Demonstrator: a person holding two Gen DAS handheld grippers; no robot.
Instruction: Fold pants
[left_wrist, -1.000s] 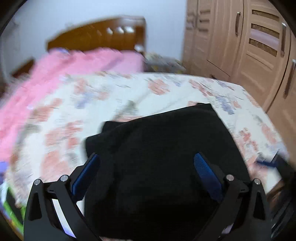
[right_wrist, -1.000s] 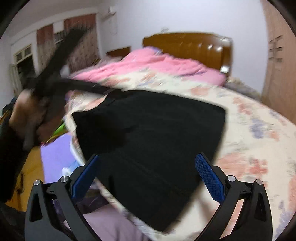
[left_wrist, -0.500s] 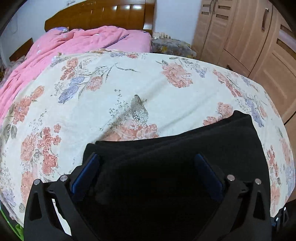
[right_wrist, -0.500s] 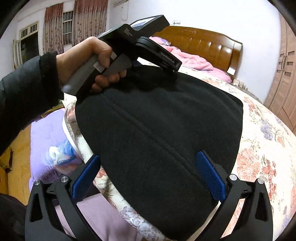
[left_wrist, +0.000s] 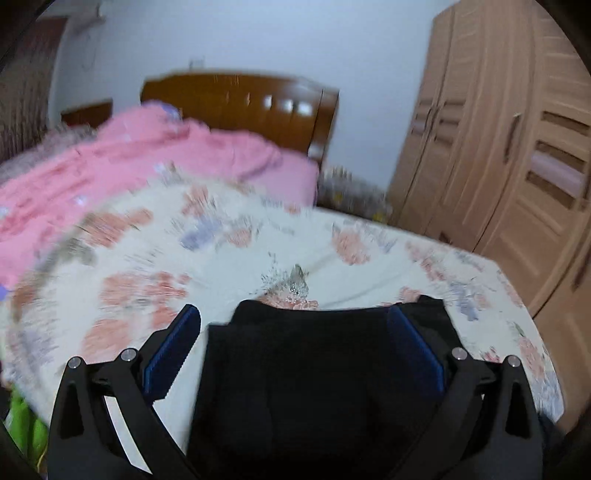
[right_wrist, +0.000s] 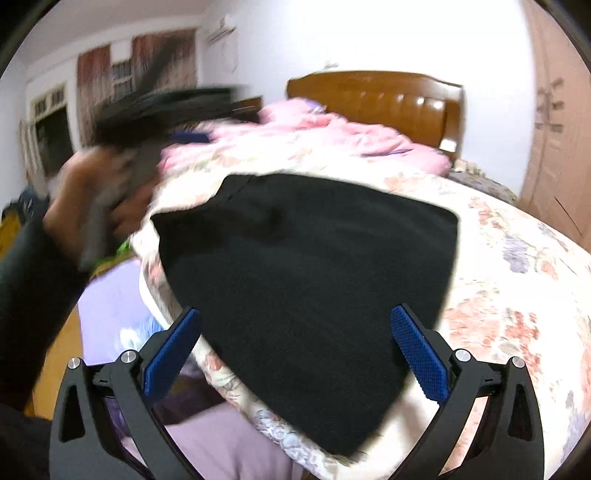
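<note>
The black pants (right_wrist: 306, 273) lie folded in a flat stack at the near corner of the bed, on the floral sheet (right_wrist: 509, 280). In the left wrist view the pants (left_wrist: 314, 376) fill the lower middle. My left gripper (left_wrist: 295, 343) is open and empty above them; it also shows blurred, with the hand holding it, at the left of the right wrist view (right_wrist: 147, 122). My right gripper (right_wrist: 295, 343) is open and empty just above the pants' near edge.
A pink quilt (left_wrist: 122, 173) is piled at the far side by the wooden headboard (left_wrist: 240, 107). A wooden wardrobe (left_wrist: 509, 155) stands right of the bed. Purple fabric (right_wrist: 107, 299) and green items (left_wrist: 22, 424) lie below the bed's left edge.
My left gripper has lifted up and back off the pants and tilted toward the headboard, moving fast. My right gripper has drawn back slightly. The pants stay flat.
</note>
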